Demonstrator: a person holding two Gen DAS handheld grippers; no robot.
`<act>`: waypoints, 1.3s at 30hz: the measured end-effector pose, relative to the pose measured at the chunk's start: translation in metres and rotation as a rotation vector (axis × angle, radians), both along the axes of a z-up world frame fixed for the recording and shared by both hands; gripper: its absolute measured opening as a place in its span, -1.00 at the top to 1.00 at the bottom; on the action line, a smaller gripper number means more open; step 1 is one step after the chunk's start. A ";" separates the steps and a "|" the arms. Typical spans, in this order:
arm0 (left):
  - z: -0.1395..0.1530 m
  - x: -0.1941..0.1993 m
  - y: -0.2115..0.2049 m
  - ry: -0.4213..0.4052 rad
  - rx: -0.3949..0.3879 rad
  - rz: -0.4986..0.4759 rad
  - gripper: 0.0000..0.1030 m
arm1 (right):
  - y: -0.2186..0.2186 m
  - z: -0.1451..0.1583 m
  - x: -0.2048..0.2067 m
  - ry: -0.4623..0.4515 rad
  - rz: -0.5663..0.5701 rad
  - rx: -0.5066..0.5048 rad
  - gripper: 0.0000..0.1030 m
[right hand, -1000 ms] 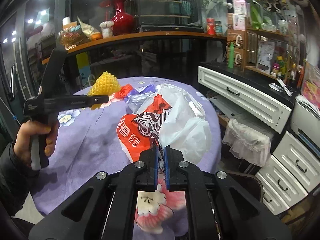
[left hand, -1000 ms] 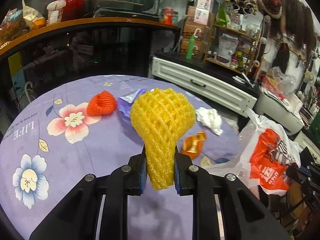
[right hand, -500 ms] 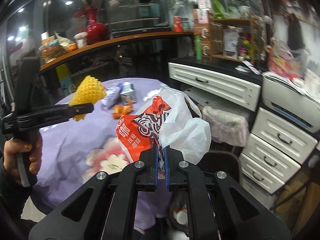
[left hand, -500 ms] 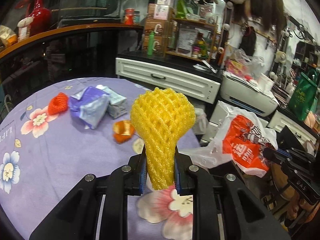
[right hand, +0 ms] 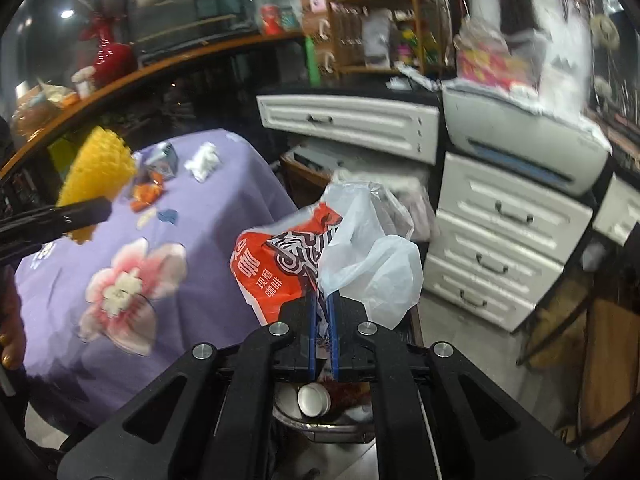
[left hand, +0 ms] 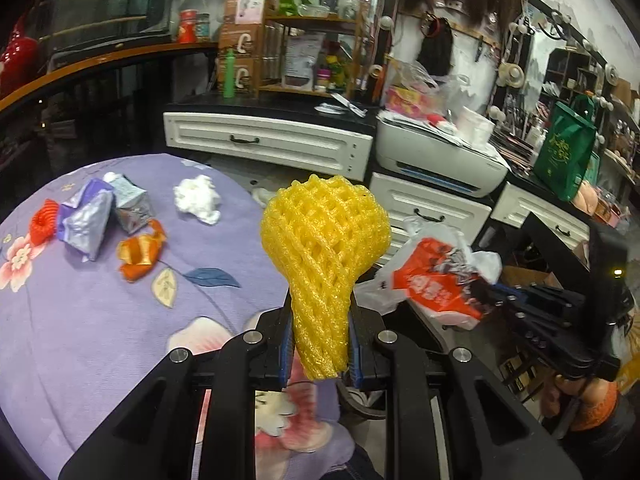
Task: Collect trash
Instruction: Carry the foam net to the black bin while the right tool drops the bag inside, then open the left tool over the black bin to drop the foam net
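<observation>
While clamped, yellow foam net (left hand: 325, 248) sticks up between left tongs (left hand: 320, 354).

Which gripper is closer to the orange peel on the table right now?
Left. The left gripper, shut on the yellow foam net, is above the table, near the orange peel. The right gripper holds the plastic bag off the table's edge.

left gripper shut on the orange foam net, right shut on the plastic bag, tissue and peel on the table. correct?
One error: the foam net in the left gripper is yellow, as the left wrist view shows. The right gripper does pinch the plastic bag; the tissue and peel lie on the table.
</observation>
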State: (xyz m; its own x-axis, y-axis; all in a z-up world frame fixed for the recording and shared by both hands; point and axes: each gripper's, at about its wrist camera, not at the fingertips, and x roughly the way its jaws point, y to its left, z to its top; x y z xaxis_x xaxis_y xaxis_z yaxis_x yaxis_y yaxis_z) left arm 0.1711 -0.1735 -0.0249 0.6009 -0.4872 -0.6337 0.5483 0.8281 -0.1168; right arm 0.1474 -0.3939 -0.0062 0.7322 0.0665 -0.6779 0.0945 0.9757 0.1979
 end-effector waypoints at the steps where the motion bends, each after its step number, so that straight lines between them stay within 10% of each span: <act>1: -0.002 -0.001 -0.006 0.006 0.004 -0.011 0.59 | 0.000 -0.006 0.002 0.011 -0.004 0.003 0.89; 8: -0.025 -0.006 -0.043 0.056 0.041 -0.074 0.59 | -0.004 -0.067 0.019 0.139 -0.035 0.045 0.77; 12: -0.039 -0.007 -0.057 0.079 0.065 -0.098 0.59 | -0.018 -0.085 0.014 0.157 -0.099 0.090 -0.18; 39: -0.122 0.006 -0.143 0.227 0.245 -0.221 0.59 | -0.096 -0.044 -0.029 0.031 -0.360 0.062 -0.54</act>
State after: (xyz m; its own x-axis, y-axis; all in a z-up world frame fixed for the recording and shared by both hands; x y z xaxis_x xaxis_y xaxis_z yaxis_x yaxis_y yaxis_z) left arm 0.1770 -0.3164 -0.1468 0.3300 -0.4071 -0.8517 0.6997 0.7111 -0.0689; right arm 0.1182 -0.4896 -0.0506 0.6953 -0.1500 -0.7029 0.4367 0.8649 0.2474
